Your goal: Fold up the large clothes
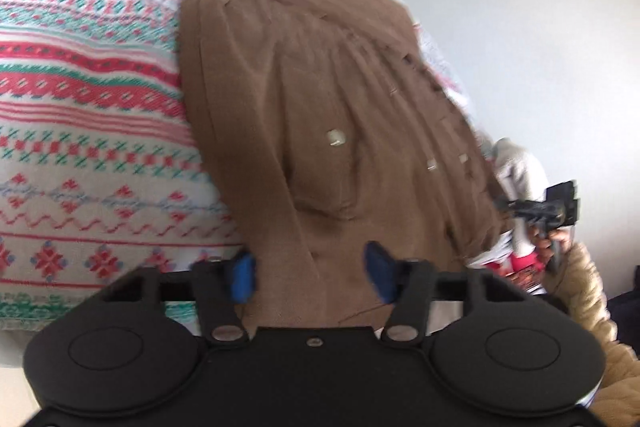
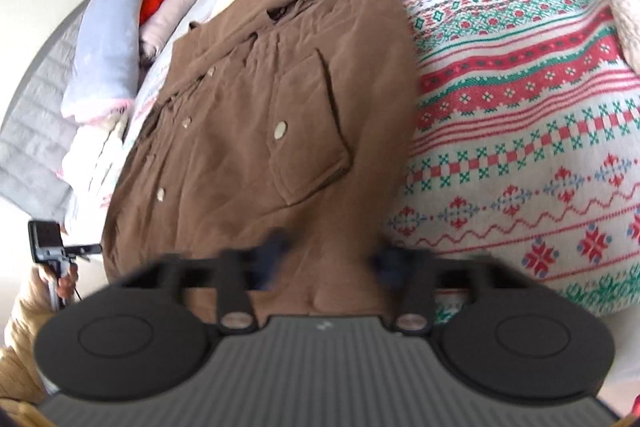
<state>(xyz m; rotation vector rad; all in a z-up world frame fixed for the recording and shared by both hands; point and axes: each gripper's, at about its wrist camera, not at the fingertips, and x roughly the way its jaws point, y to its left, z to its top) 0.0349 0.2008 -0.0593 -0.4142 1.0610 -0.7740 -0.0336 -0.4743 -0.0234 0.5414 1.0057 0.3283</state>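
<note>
The left gripper sits at the near hem of a brown coat, its blue fingers standing apart on either side of a strip of the hem cloth. The cloth lies between them, but the pads do not visibly press on it, so this reads as a gripper not yet clamped on the hem.

The right gripper is at the same hem, further along it. Its fingers are smeared by motion blur; brown cloth shows in the gap between them, and I cannot tell whether the pads have bitten.

Outward from both, the coat lies spread flat, front up, on a bed covered by a patterned blanket in red, green and white. The coat's buttons and a patch pocket face up, and the collar end points away toward the pillows at the far side.

The step in hand looks like taking hold of the bottom hem at two points, the opening of a fold. The next move probably calls for both grips to be firm on the cloth, then a level lift and a carry of the hem toward the collar, with both hands kept even so the heavy fabric does not skew or bunch.
</note>
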